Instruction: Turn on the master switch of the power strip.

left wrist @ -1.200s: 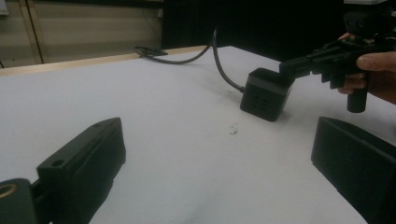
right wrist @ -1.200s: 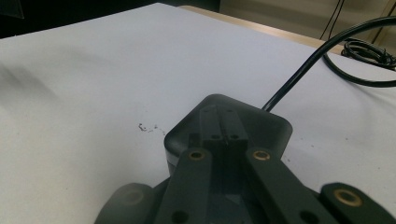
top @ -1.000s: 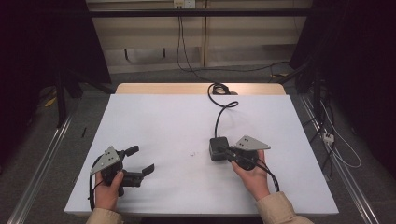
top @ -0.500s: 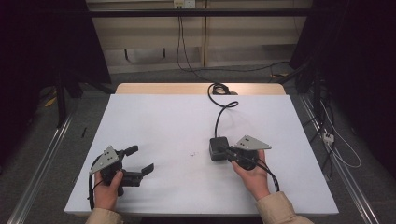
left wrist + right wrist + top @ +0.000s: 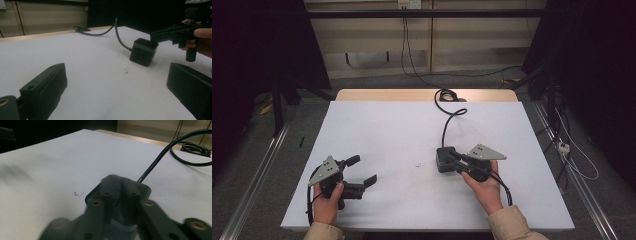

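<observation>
The right gripper (image 5: 452, 161) has its jaws closed on the black box (image 5: 444, 159), nothing else visibly done, while the left gripper (image 5: 361, 171) waits wide open, empty.

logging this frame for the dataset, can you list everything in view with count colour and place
table: 1, white top with a wooden far edge, centre of the high view
power cube: 1, black, sockets on its side, right of table centre
cable: 1, black, runs from the cube to a coil at the far edge
small marks: a few, dark, on the table left of the cube
left gripper: 1, black, near left of table, jaws apart, holding nothing
right gripper: 1, black, jaws closed against the cube
hands: 2, one on each gripper's handle
</observation>
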### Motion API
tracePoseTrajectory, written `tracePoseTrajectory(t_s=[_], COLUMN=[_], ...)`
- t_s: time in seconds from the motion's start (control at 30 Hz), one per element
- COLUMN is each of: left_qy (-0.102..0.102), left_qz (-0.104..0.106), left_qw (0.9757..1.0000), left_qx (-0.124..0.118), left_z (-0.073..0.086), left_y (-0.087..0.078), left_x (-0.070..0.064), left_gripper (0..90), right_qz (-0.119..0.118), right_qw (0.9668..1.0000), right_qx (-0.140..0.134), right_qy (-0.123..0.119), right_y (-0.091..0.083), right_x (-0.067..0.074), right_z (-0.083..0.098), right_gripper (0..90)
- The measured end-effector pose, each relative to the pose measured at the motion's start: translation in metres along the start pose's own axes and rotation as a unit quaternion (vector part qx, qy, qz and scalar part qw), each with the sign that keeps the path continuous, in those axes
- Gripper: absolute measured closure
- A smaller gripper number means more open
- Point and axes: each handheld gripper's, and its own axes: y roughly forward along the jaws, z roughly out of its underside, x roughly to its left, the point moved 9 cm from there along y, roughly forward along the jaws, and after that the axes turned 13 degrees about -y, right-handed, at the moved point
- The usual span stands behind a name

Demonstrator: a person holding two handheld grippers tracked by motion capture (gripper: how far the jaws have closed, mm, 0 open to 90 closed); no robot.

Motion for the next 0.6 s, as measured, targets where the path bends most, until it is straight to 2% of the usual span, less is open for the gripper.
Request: tracePoseTrajectory(t_s=[0.2,0.37,0.47,0.6], left_qy=[0.002,0.001,0.002,0.002], left_qz=[-0.001,0.0,0.0,0.002], left_qw=[1.0,1.0,1.0,1.0], left_qx=[0.001,0.001,0.0,0.0], left_z=[-0.0001,0.0001,-0.0002,-0.0005], left_y=[-0.0016,-0.0015,-0.0016,-0.0009], left_x=[0.0003,-0.0003,-0.0001,-0.0003], left_gripper=[2.7,2.7,2.7,2.7], right_qz=[-0.006,-0.008,-0.012,-0.016], right_qw=[0.9997,0.9996,0.9997,0.9996], right_qx=[-0.004,-0.007,-0.007,-0.008], right_qy=[0.022,0.027,0.02,0.023], right_y=[-0.0007,-0.0035,-0.0059,-0.0095], right_x=[-0.0002,0.0011,0.0028,0.0034], right_z=[-0.0006,-0.002,-0.0023,-0.0011], right_gripper=[66.9,54.3,47.1,38.3])
